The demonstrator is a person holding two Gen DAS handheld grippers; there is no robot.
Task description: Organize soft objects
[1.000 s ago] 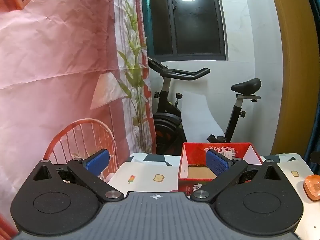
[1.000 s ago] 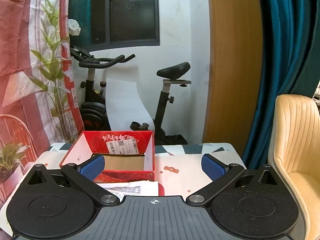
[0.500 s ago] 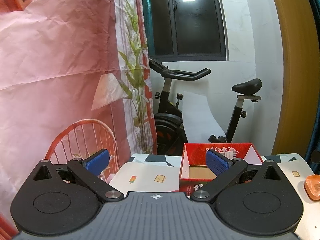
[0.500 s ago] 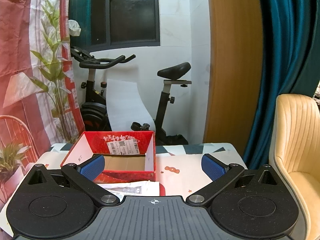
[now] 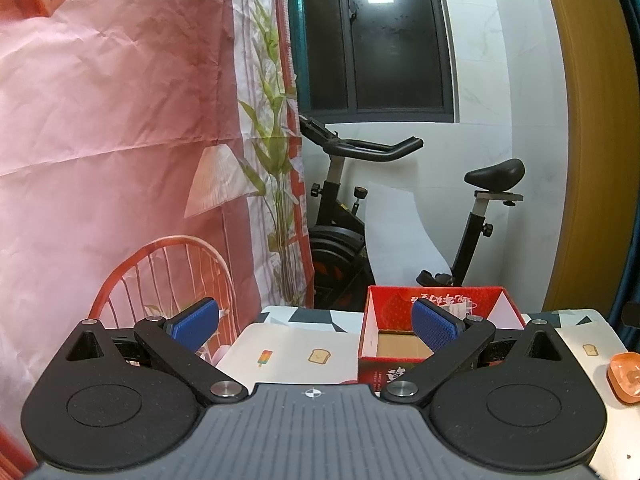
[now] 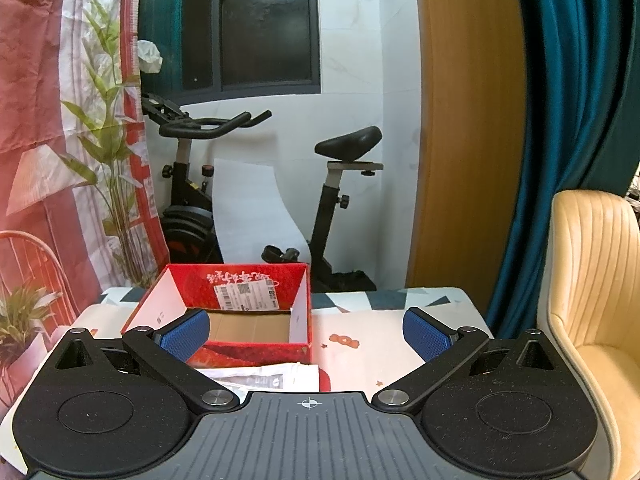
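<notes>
A red open-topped cardboard box (image 5: 400, 372) (image 6: 248, 280) stands on the patterned table (image 5: 296, 356) (image 6: 368, 344), and its brown floor looks bare. My left gripper (image 5: 316, 322) hangs open above the table's left part, its right pad in front of the box. Over the table's middle, my right gripper (image 6: 306, 332) is also open, with its left pad overlapping the box's front left corner. A white crumpled packet with print (image 6: 268, 378) lies in front of the box, partly hidden by the right gripper's body. Nothing sits between either pair of fingers.
An orange dish (image 5: 624, 376) sits at the table's right edge. An exercise bike (image 6: 208, 184) stands behind the table by the white wall. A cream chair (image 6: 592, 300) is to the right, and a pink printed backdrop (image 5: 100, 160) hangs on the left.
Both grippers have drifted very slightly; the scene sits a touch lower in both views. Nothing was picked up or let go.
</notes>
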